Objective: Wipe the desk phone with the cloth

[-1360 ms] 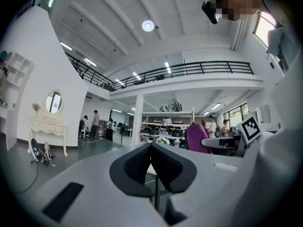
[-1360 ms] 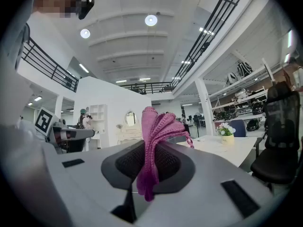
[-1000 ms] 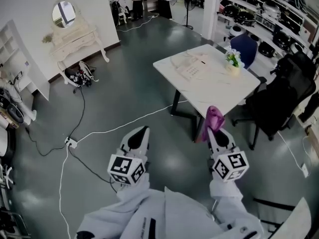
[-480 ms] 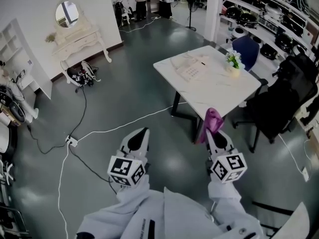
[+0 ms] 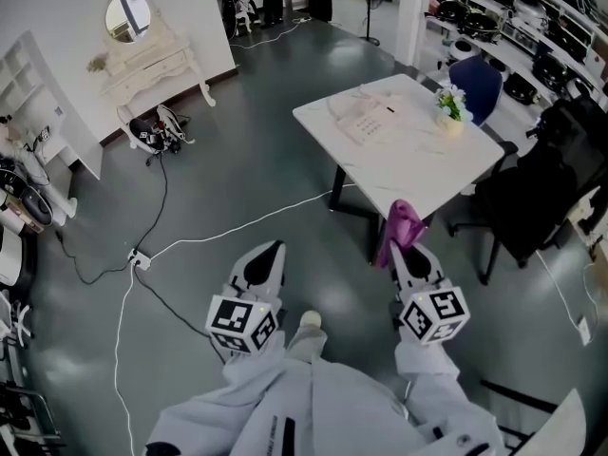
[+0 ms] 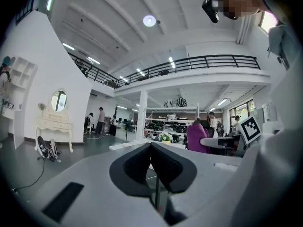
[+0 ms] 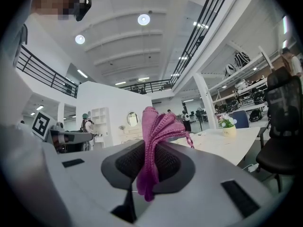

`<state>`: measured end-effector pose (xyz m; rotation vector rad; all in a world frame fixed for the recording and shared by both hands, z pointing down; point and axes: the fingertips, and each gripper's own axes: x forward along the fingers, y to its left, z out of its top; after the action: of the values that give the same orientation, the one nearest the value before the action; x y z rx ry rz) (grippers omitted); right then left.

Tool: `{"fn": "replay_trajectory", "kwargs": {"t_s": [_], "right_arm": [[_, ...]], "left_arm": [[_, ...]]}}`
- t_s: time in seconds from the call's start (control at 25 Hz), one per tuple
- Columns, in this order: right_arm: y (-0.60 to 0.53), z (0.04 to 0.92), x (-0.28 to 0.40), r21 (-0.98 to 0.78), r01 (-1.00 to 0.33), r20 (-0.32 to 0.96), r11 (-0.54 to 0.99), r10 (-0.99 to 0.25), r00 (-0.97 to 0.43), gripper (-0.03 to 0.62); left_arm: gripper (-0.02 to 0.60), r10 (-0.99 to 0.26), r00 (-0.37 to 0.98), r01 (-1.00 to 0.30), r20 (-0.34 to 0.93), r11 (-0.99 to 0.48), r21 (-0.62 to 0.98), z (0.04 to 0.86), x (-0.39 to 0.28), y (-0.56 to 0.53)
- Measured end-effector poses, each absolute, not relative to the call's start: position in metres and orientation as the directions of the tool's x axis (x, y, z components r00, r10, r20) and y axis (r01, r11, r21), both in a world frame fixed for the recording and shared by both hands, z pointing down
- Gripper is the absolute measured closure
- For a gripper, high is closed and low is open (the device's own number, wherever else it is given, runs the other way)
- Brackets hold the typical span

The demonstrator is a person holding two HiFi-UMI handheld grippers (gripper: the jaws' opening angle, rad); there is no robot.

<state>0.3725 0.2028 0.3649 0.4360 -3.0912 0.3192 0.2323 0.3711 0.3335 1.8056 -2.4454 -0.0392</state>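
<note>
grey floor [image 5: 237,188] — shoe [image 5: 310,320] had newly stepped forward toward far white table [image 5: 418,174]; right gripper [image 5: 404,253] clamped pink cloth [image 5: 403,224], left gripper [image 5: 269,253] stayed pinched together, empty — desk phone [image 5: 369,122] not reached.

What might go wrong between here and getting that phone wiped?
A white cable lies across the floor between the person and the table; it looks like a trip hazard. The small flower pot shares the table with the desk phone, so a wide wipe might knock it. The cloth, pinched in the right gripper, might slip.
</note>
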Motion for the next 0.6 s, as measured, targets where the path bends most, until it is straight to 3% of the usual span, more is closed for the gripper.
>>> {"fn": "replay_trajectory", "kwargs": {"t_s": [0.6], "right_arm": [[0.128, 0.381, 0.304, -0.201, -0.347, 0.053, 0.916, -0.343, -0.938, 0.557]], "left_arm": [[0.583, -0.978, -0.184, -0.975, 0.096, 0.194, 0.108, 0.353, 0.153, 0.273]]}}
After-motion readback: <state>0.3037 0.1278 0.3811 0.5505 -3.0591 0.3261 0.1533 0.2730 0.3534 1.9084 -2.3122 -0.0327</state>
